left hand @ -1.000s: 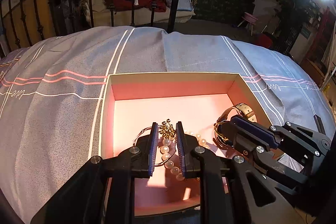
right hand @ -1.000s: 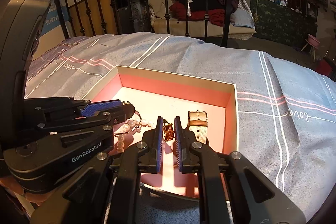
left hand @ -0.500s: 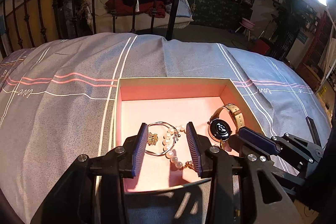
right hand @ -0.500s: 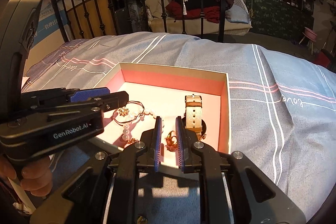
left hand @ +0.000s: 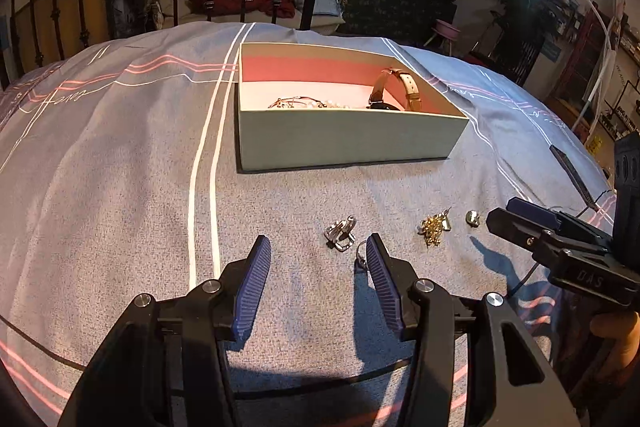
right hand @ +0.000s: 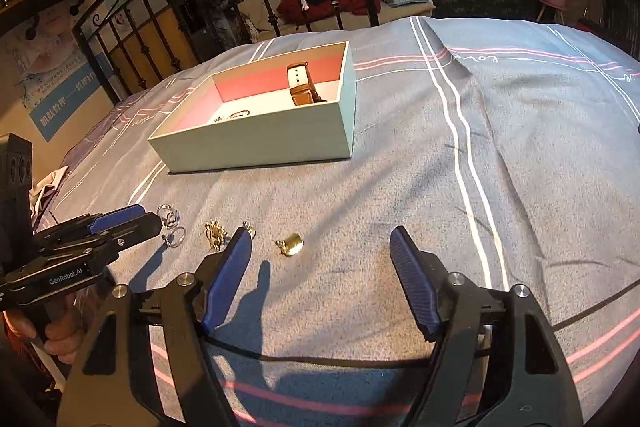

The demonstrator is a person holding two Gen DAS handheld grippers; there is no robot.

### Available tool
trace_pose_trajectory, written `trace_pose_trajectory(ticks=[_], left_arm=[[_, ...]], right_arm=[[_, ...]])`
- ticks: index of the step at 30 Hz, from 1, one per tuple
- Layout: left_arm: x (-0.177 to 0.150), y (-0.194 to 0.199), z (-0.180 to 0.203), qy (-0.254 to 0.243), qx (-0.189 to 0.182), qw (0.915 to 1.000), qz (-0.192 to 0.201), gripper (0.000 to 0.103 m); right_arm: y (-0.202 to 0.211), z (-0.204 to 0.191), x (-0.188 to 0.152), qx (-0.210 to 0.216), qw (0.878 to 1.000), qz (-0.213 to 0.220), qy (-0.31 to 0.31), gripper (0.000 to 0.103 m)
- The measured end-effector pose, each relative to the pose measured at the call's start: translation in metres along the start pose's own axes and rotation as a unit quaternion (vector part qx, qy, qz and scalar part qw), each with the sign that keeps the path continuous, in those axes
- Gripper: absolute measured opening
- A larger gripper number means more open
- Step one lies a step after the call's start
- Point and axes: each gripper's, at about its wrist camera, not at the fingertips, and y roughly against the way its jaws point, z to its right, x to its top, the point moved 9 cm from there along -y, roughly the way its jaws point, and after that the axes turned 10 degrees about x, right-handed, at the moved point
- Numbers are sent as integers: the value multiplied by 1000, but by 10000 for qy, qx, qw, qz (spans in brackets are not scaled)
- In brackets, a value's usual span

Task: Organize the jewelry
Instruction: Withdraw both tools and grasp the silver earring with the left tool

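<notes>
The left gripper (left hand: 318, 247) hung low over the grey-blue striped bedspread (left hand: 120, 155) with its blue ribbed pads spread wide and nothing between them. At its 12 o'clock lay a small silver ring cluster (left hand: 341, 230), and a thin silver ring (left hand: 361, 254) sat just beside the inner face of its right-hand pad; whether they touched could not be told. Toward 2 o'clock from that gripper lay a tangled gold chain piece (left hand: 434, 225), and just past it a small round gold stud (left hand: 472, 217).

The right gripper (right hand: 320, 247) was likewise wide open and empty above the bedspread (right hand: 520, 155). The gold stud (right hand: 291, 244) lay between its pads, nearer the left one, and the gold chain piece (right hand: 215, 234) lay at about 10 o'clock, just outside that pad.

Farther off, at 12 o'clock of the left gripper, stood the pale green cardboard box with a pink lining (left hand: 344, 139). Inside it were a tan-strapped wristwatch (left hand: 400, 91) on the right and a pearl and silver bracelet heap (left hand: 304, 103) at centre.
</notes>
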Motion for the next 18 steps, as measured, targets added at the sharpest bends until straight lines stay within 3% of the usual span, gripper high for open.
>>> trace_pose_trajectory(ticks=[11,13,15,18], left_arm=[[9,-11,8,-351,312,9989,-48,47],[11,-14,10,-383,301,9988,-71,38],[10,-16,11,-417,328,9985,-109,17],[10,-15,10,-374,232,9990,-43,17]], right_arm=[[-8,-17,-11,-472,9949,-221,863,62],[-7,-15,-11,-421,9957,-204,802,62],[-7,-15,-10,-409,9958,-197,791,62],[-6,-14,-9,-429,9955,-218,822,62]])
